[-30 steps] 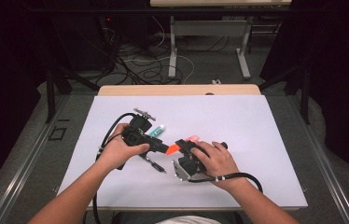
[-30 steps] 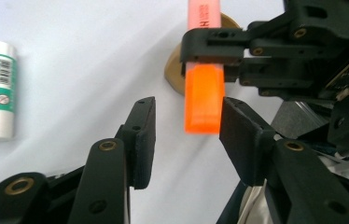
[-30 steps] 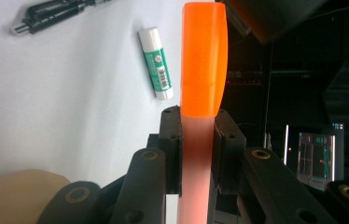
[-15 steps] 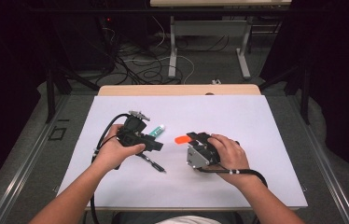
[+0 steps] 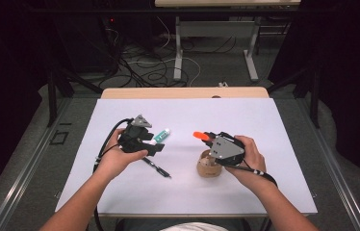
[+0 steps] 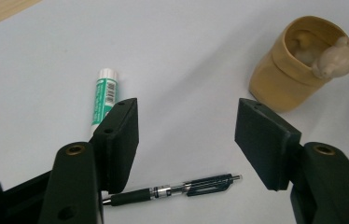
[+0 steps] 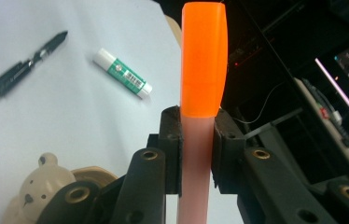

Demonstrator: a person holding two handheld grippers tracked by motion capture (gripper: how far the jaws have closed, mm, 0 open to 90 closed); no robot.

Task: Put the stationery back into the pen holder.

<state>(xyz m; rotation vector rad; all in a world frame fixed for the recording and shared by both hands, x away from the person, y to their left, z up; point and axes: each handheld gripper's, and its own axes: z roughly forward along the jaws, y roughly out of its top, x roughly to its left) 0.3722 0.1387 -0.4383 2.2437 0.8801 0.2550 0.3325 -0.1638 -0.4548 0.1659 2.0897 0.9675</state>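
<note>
My right gripper is shut on a pink highlighter with an orange cap, which sticks out to the left. It hovers just above a tan bear-shaped cup. My left gripper is open with nothing between its jaws, which have just been opening. Below it a black pen lies on the white table. A green-and-white glue stick lies just beyond the left jaw.
A wooden strip runs along the table's far edge. Beyond it are cables and metal table legs on a dark floor. Both forearms come in from the bottom edge.
The right gripper carried the highlighter to the right, away from the left gripper and over the bear cup. The left jaws have spread wider and the left hand dropped slightly.
</note>
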